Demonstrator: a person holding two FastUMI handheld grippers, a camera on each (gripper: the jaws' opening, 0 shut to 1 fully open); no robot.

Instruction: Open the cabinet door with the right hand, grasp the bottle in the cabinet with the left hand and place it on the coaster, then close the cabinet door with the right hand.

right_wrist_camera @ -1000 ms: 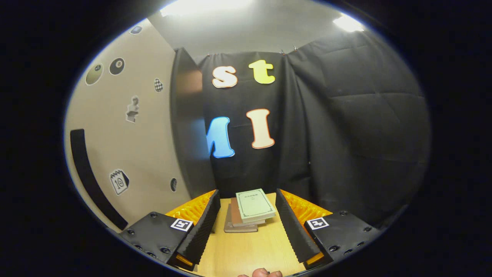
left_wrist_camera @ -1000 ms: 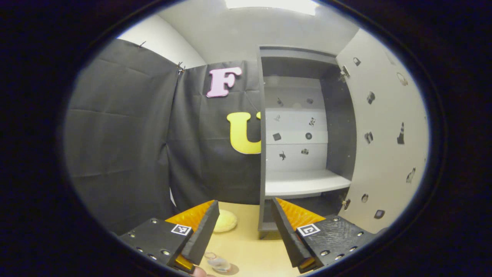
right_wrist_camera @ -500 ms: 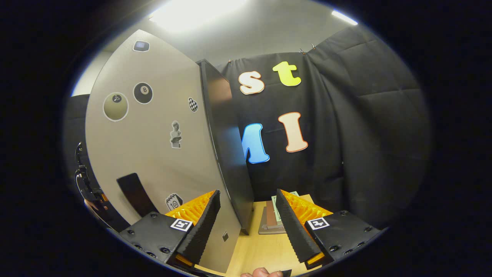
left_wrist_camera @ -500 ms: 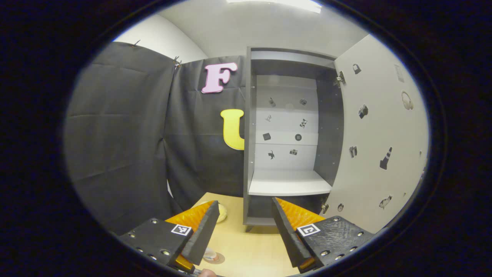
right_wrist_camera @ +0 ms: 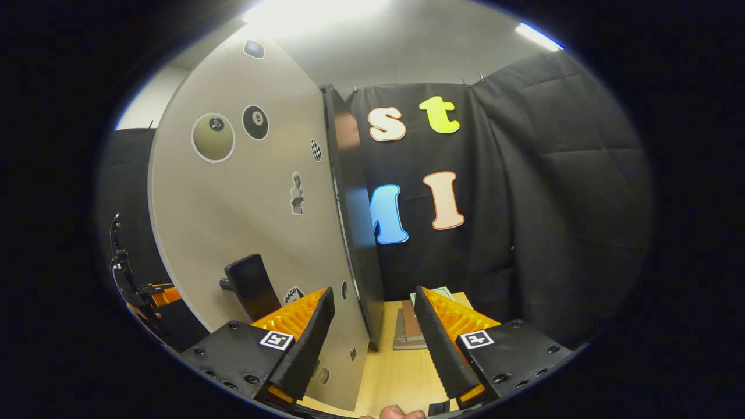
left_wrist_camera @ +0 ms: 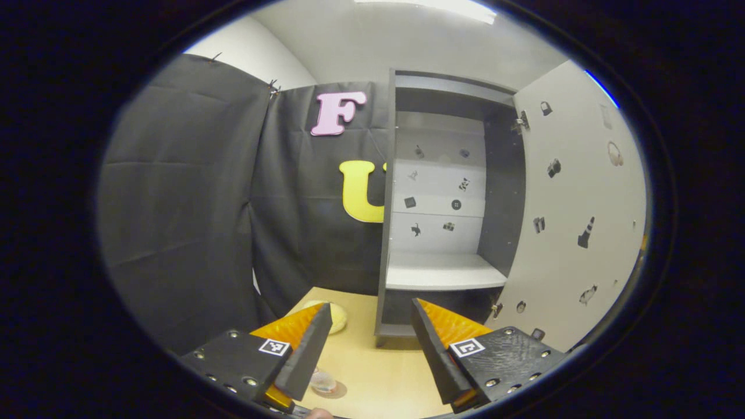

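Cabinet door (left_wrist_camera: 573, 198) swung open on the right, cabinet (left_wrist_camera: 445, 198) shelf bare, bottle (left_wrist_camera: 322, 382) seen on coaster (left_wrist_camera: 336, 390) near left gripper (left_wrist_camera: 369, 349), right gripper (right_wrist_camera: 372, 343) beside handle (right_wrist_camera: 251, 285), both jaws spread wide, nothing held.

Left gripper (left_wrist_camera: 368, 343) and right gripper (right_wrist_camera: 372, 337): jaws apart, empty.

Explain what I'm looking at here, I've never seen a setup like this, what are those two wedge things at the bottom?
They are the fingers of handheld grippers; a person holds one in each hand, with a camera riding on each. The left gripper faces an open cabinet with bare shelves. On the table sit a bottle on its coaster and a yellow round thing. The right gripper faces the door, its handle, and stacked books. Both grippers are open, holding nothing.
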